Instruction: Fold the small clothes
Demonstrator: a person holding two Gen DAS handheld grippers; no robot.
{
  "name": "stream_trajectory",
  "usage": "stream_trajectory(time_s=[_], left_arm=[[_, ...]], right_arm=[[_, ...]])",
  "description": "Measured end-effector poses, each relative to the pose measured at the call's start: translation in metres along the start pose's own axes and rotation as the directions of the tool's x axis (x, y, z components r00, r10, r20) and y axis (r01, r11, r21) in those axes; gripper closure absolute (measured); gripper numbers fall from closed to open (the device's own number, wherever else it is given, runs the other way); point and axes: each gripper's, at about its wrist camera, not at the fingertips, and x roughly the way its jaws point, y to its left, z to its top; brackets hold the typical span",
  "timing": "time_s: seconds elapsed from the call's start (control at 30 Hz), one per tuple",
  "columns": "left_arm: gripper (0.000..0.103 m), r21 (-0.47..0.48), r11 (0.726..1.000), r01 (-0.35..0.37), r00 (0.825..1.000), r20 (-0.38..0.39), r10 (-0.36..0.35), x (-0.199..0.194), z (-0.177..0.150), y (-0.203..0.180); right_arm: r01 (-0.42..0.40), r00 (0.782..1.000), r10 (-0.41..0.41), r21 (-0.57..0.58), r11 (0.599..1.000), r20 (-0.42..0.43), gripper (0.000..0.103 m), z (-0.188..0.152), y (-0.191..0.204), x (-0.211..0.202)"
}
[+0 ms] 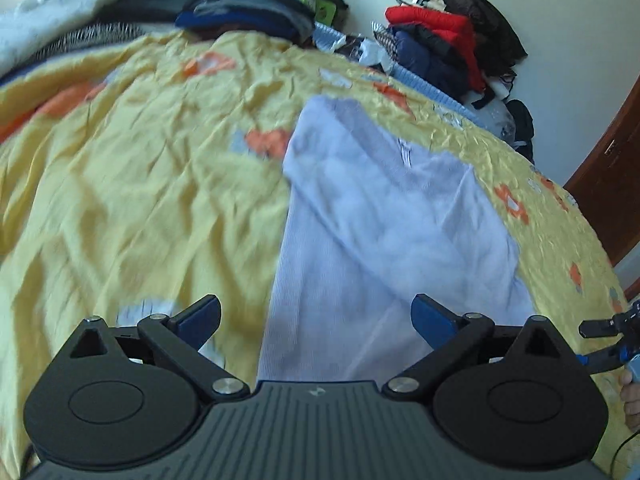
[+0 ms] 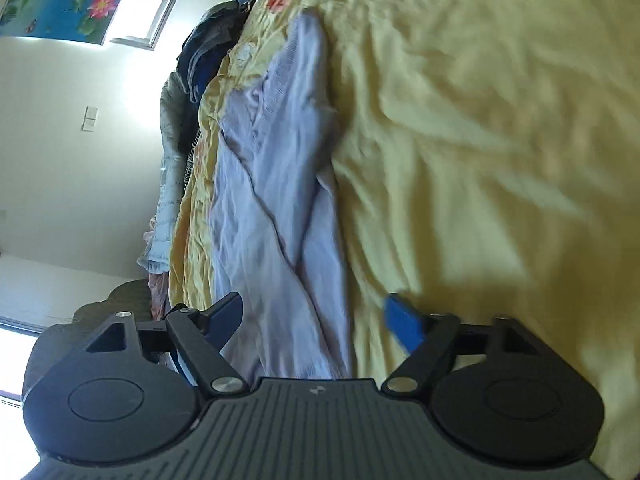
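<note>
A pale lilac ribbed garment [image 1: 384,216] lies spread on the yellow flowered bedspread [image 1: 140,168], partly folded, with a white label near its far edge. My left gripper [image 1: 316,314] is open and empty just above its near edge. In the right wrist view, which is rolled sideways, the same garment [image 2: 280,200] lies rumpled on the bedspread [image 2: 480,140]. My right gripper [image 2: 314,316] is open and empty over the garment's near end. The right gripper also shows at the far right of the left wrist view [image 1: 612,336].
Stacks of dark and blue folded clothes [image 1: 248,8] and a grey-white blanket [image 1: 60,12] lie at the bed's far side. A red and navy clothes pile [image 1: 444,40] sits at the far right by the wall. A brown door [image 1: 616,168] stands at right.
</note>
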Motion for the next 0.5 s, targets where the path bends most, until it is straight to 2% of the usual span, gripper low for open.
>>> stream_trajectory(time_s=[0.07, 0.2, 0.33, 0.4, 0.5], left_arm=[[0.001, -0.058, 0.997, 0.041, 0.999, -0.015, -0.042, -0.006, -0.009, 0.011], [0.001, -0.198, 0.978, 0.069, 0.997, -0.028, -0.076, -0.027, -0.025, 0.041], [0.001, -0.361, 0.920, 0.152, 0.976, -0.090, -0.197, -0.032, -0.039, 0.069], [0.001, -0.354, 0.922, 0.155, 0.976, -0.089, -0.199, -0.035, -0.044, 0.070], [0.001, -0.341, 0.925, 0.167, 0.967, -0.125, -0.221, -0.034, -0.045, 0.065]], right_arm=[[-0.027, 0.999, 0.028, 0.042, 0.999, -0.026, 0.022, -0.019, -0.008, -0.008], [-0.048, 0.995, 0.054, 0.080, 0.996, -0.080, 0.022, -0.043, -0.015, -0.012], [-0.116, 0.984, 0.136, 0.164, 0.980, -0.114, 0.020, -0.061, -0.019, -0.011], [-0.134, 0.977, 0.161, 0.187, 0.973, -0.140, 0.019, -0.070, -0.018, -0.005], [-0.118, 0.970, 0.151, 0.169, 0.978, -0.192, 0.019, -0.085, -0.008, 0.002]])
